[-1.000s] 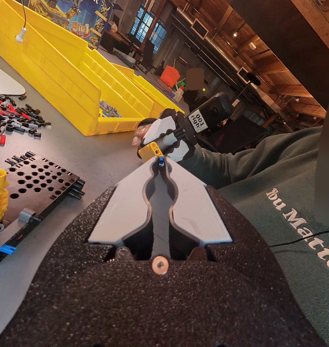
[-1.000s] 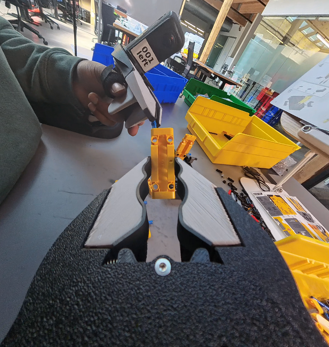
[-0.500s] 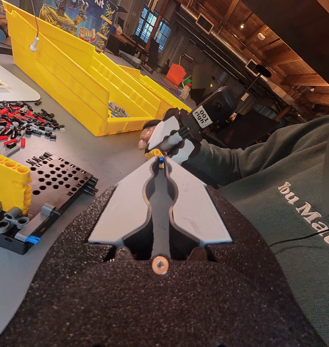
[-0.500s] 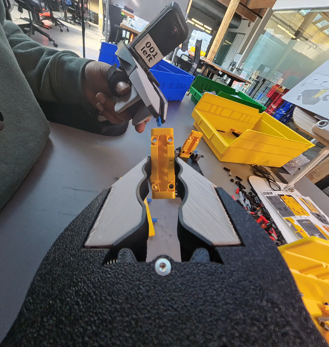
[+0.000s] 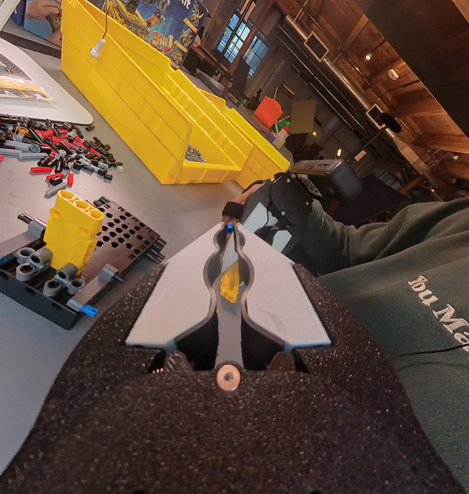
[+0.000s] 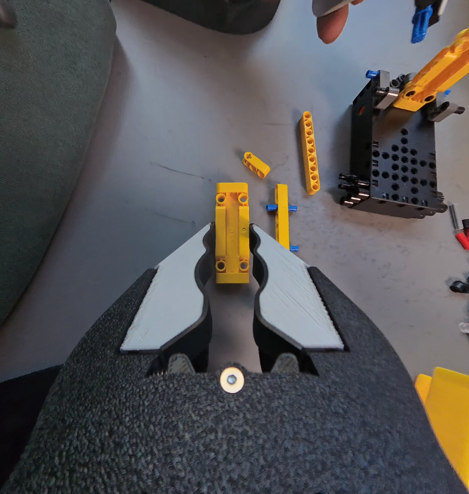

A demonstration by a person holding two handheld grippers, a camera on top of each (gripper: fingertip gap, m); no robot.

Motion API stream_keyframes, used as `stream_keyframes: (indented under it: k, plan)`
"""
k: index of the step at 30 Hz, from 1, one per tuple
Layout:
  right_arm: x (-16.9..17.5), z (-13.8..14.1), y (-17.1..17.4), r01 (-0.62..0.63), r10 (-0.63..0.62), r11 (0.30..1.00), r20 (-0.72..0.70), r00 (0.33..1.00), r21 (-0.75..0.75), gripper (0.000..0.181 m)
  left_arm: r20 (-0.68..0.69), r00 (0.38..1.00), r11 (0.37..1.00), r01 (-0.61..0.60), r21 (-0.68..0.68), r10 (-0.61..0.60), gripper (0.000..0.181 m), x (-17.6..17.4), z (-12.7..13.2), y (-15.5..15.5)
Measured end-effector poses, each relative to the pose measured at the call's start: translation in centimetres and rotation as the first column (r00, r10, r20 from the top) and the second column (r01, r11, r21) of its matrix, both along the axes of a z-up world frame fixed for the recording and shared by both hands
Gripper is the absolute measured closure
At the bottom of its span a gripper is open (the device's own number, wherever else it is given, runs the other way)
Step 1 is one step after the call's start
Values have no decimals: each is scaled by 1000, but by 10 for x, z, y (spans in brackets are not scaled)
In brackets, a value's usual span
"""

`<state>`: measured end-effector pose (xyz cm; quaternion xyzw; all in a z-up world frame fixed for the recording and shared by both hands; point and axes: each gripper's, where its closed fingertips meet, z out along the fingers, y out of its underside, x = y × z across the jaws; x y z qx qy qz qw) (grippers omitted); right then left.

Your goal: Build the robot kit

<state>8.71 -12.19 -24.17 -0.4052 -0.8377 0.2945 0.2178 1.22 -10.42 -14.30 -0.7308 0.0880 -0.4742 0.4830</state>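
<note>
My left gripper (image 5: 230, 227) is shut on a small blue pin (image 5: 229, 228) at its fingertips, held above the grey table (image 5: 161, 203). The pin also shows at the top right of the right wrist view (image 6: 421, 22), beside a person's fingertip (image 6: 329, 25). My right gripper (image 6: 231, 227) is shut on a yellow ribbed panel piece (image 6: 232, 232) and points down at the table (image 6: 174, 120). In the left wrist view the right gripper (image 5: 268, 227) is just beyond my left fingertips, with the yellow piece (image 5: 229, 287) seen through the finger gap.
A black perforated assembly (image 6: 396, 165) with a yellow block (image 5: 73, 232) lies to one side. Loose yellow beams (image 6: 310, 152), one with blue pins (image 6: 282, 213), lie on the table. Small parts pile (image 5: 54, 149), yellow bins (image 5: 153, 107), a booklet (image 5: 11, 80), a green sleeve (image 5: 388, 240). There is about 12 centimetres between the tips of the two grippers.
My right gripper has tipped from level to pointing down at the table, still holding the yellow panel. My left gripper with the blue pin has shifted, now off its upper right.
</note>
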Motion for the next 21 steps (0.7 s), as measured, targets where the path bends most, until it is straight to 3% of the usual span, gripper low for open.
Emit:
stream_keyframes:
  k: [21]
  plan:
    - [-1, -3, 1, 20, -20, 999, 12, 1000, -37, 157, 7, 1000, 1000, 23, -2, -23, 178, 5, -1, -2]
